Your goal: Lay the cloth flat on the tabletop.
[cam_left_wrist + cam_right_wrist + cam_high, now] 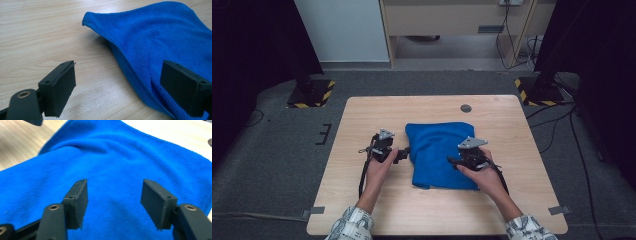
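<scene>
Cloth [439, 152], blue and folded, lies mid-worktop [362, 120]. At its left edge the left gripper [117, 86] gapes, one jaw over wood, one over cloth: best lowered until it straddles the hem squarely. Over its right half the right gripper [113, 203] stands released, probably needing the edge too.

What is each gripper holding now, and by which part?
Nothing is held. The left gripper is open at the blue cloth's edge; the right gripper is open above it.
</scene>
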Motion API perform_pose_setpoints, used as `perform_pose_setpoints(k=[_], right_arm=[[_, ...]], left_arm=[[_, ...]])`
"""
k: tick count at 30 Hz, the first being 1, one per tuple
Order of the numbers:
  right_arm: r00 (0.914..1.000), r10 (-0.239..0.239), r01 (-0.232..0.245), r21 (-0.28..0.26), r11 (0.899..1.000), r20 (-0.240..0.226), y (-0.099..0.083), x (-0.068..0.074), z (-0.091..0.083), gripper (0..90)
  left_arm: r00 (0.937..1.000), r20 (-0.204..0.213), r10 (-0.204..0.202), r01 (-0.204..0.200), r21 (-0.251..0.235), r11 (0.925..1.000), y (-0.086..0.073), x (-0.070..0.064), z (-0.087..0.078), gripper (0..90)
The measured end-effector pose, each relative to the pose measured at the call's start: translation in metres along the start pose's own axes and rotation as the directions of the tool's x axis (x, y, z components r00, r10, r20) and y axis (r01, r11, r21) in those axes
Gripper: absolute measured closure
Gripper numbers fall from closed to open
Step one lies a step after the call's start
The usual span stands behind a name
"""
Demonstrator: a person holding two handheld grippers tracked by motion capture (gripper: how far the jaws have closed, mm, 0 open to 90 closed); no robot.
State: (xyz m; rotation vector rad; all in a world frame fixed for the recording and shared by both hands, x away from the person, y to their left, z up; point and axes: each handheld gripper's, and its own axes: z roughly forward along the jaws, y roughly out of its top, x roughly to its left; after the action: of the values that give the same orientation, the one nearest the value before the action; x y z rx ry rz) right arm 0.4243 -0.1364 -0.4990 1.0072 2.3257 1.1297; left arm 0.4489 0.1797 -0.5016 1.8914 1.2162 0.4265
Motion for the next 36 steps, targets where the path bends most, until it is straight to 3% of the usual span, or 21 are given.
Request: perform_pose_setpoints(k=[4, 7, 10, 17, 23, 29, 33, 36], right_arm=[[0.9992, -0.01, 0.01, -0.022, 1.0, -0.038, -0.007, 0.012, -0.008, 44.9], [0.9983, -0.024, 0.024, -0.007, 1.0, -0.053, -0.009, 0.02, -0.009, 46.7], [0.9972, -0.032, 0.032, -0.004, 0.999, -0.068, -0.008, 0.028, -0.01, 48.2], [0.9932, -0.078, 0.077, -0.007, 0.997, -0.086, -0.002, 0.046, -0.009, 45.5], [0.9846, -0.122, 0.121, -0.017, 0.993, -0.125, 0.001, 0.065, -0.008, 52.5], [0.9736, -0.16, 0.159, -0.018, 0.987, -0.163, 0.001, 0.083, -0.004, 60.9], [0.9675, -0.178, 0.178, -0.016, 0.984, -0.18, 0.001, 0.094, 0.0, 61.3], [0.963, -0.19, 0.192, -0.008, 0.981, -0.191, -0.001, 0.101, 0.004, 58.0]], left_arm=[[1.0, 0.006, 0.002, -0.002, -0.006, 1.0, -0.001, -0.002, -0.005, 12.2], [0.9999, 0.007, -0.014, 0.014, -0.02, 0.9997, -0.003, -0.003, -0.01, 12.3], [1.0, 0.002, 0.002, -0.002, -0.015, 0.9999, -0.005, -0.007, -0.011, 12.5], [1.0, 0.005, 0.008, -0.008, -0.017, 0.9998, -0.006, -0.008, -0.013, 12.4], [0.9996, 0.018, 0.02, -0.019, -0.019, 0.9996, -0.006, -0.013, -0.012, 15.7], [0.9985, 0.026, 0.049, -0.049, 0.016, 0.9987, -0.009, -0.021, -0.005, 22.2], [0.9979, 0.019, 0.062, -0.063, 0.044, 0.997, -0.013, -0.026, 0.003, 25.2], [0.9965, -0.025, 0.079, -0.077, 0.079, 0.9939, -0.017, -0.027, 0.009, 27.3]])
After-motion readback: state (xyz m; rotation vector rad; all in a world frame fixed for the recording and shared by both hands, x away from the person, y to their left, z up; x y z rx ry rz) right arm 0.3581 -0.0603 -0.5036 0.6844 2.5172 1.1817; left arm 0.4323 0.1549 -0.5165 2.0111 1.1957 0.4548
